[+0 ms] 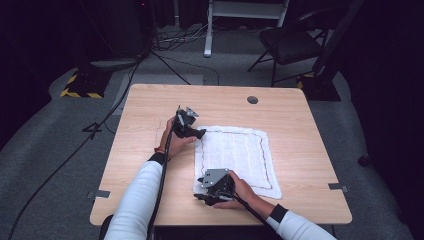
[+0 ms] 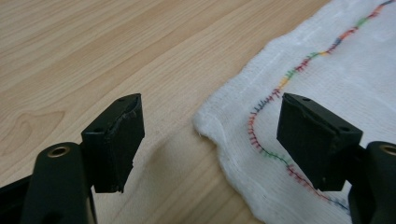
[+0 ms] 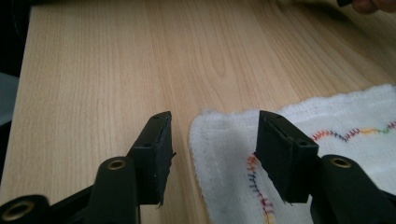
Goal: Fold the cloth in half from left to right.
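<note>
A dark room with grey carpet, loose cables and a folding chair surrounds a pale wooden desk [image 1: 150, 165], and on it a white cloth [image 1: 235, 155] with a coloured stitched border lies flat, right of centre and reaching toward the near edge. The left claw [image 1: 199, 134] sits at the cloth's far left corner, the right claw [image 1: 209, 196] at its near left corner; both are released, jaws straddling the corner hem with nothing pinched. The risk, as I judge it, is a poor bite: the fabric is thin and flat against the wood, so the pads may close above it, or one may catch only fringe and slip free, leaving the cloth dragged askew.
</note>
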The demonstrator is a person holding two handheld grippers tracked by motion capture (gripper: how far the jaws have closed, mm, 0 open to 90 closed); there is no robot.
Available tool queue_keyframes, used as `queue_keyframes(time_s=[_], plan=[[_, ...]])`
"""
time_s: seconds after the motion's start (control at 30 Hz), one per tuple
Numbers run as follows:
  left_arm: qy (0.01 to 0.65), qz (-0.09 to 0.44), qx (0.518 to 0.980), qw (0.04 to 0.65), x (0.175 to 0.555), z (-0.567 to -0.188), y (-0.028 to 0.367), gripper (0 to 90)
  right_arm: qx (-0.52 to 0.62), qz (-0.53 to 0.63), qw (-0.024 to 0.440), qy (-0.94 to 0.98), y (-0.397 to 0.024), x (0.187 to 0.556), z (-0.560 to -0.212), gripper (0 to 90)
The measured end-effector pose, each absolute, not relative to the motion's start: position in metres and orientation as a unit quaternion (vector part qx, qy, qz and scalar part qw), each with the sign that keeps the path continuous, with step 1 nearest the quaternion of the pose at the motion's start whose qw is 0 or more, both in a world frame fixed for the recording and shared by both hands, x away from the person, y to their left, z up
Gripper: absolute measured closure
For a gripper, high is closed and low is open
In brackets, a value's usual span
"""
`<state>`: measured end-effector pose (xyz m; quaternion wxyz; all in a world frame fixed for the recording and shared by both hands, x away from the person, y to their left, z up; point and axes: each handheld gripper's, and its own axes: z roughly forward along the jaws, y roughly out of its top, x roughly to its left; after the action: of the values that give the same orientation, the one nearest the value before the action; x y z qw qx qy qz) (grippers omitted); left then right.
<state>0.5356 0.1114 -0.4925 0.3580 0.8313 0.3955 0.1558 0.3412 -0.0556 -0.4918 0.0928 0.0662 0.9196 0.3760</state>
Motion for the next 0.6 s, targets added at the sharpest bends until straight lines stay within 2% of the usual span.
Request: queue_keyframes(time_s=[0.1,0.23,0.33,0.37,0.43,0.5,0.57,0.6], plan=[[0.406,0.15,0.829,0.354,0.542,-0.497,0.108,23.5,0.07,0.377,0.101,0.918,-0.052,0.343,-0.495,47.5],[0.41,0.145,0.832,0.346,0.542,-0.5,0.106,24.2,0.089,0.373,0.115,0.916,-0.053,0.345,-0.495,54.7],[0.407,0.142,0.832,0.348,0.542,-0.5,0.11,25.7,0.095,0.368,0.123,0.917,-0.054,0.346,-0.494,64.1],[0.407,0.141,0.831,0.352,0.541,-0.5,0.112,28.9,0.102,0.366,0.127,0.916,-0.054,0.347,-0.494,72.3],[0.401,0.142,0.833,0.354,0.539,-0.5,0.118,34.8,0.105,0.364,0.129,0.916,-0.054,0.348,-0.494,77.5],[0.401,0.139,0.831,0.359,0.538,-0.5,0.119,38.4,0.107,0.362,0.132,0.917,-0.054,0.348,-0.494,80.0],[0.392,0.132,0.833,0.368,0.536,-0.5,0.12,55.0,0.114,0.364,0.131,0.915,-0.055,0.349,-0.495,84.7],[0.39,0.131,0.833,0.37,0.536,-0.5,0.12,55.0,0.114,0.364,0.131,0.915,-0.055,0.349,-0.495,84.7]])
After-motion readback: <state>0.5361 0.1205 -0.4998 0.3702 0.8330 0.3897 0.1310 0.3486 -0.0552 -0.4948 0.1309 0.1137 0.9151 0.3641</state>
